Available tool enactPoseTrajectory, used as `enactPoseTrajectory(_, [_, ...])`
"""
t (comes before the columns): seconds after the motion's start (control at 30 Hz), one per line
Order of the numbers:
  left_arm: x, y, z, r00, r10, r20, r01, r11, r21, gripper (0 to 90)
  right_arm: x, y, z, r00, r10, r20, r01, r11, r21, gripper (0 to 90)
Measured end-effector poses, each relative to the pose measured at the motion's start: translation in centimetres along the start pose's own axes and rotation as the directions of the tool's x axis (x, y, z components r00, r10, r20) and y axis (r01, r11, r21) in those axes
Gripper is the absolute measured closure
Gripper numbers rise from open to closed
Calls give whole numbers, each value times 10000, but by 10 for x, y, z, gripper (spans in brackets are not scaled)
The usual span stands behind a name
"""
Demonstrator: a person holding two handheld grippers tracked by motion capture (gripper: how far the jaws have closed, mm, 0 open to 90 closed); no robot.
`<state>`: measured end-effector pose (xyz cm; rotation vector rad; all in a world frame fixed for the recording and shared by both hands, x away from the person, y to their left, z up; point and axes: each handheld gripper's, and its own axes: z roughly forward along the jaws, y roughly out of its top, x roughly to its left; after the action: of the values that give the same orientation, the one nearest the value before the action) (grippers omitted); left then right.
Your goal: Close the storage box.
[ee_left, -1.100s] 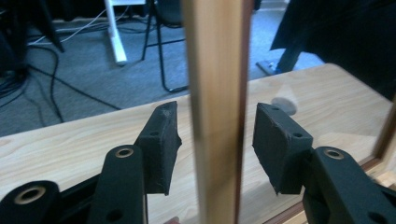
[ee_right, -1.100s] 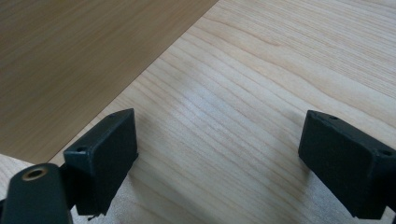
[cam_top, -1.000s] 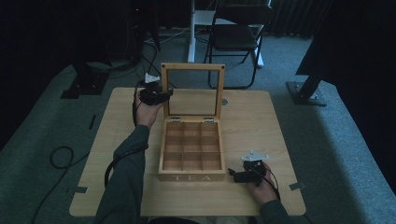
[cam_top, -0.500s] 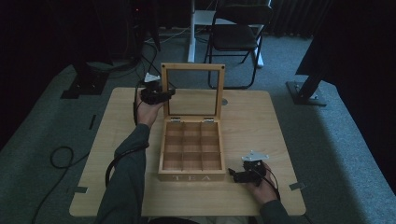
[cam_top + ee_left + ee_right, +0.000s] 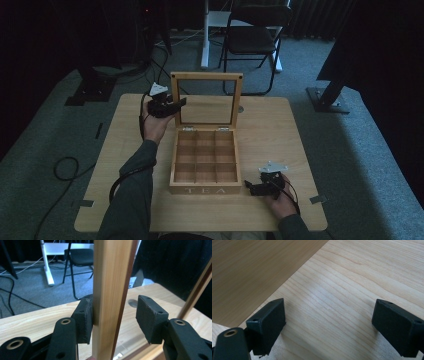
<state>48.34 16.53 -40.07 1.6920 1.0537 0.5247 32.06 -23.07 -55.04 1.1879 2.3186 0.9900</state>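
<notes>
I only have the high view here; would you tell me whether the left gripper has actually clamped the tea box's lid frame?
Observer: Not fully. The lid frame stands between the jaws of the left gripper, which have just been closing; one pad touches the wood, the other pad stands apart.
Operator: And is the right gripper holding anything?
Observer: No, the right gripper is open over bare table, beside the box wall.
</notes>
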Motion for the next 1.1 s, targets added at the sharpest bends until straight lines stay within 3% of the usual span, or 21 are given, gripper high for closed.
enactPoseTrajectory(0.17, [-6,-4,-12,9996,225,153,-224,9997,-117,492,0,0,0,10000,-8,9,8,10000,0,112])
enactPoseTrajectory(0.5, [-21,-11,-32,9968,753,-264,-758,9969,-192,494,0,0,0,10000,14,29,-14,10000,-6,112])
enactPoseTrajectory(0.67, [-25,-4,-47,9980,509,-373,-533,9963,-669,505,0,0,0,10000,13,28,-13,10000,-4,112])
enactPoseTrajectory(1.1, [-38,7,-72,9966,708,-425,-745,9929,-927,503,1,0,0,10000,13,31,-13,10000,-3,113])
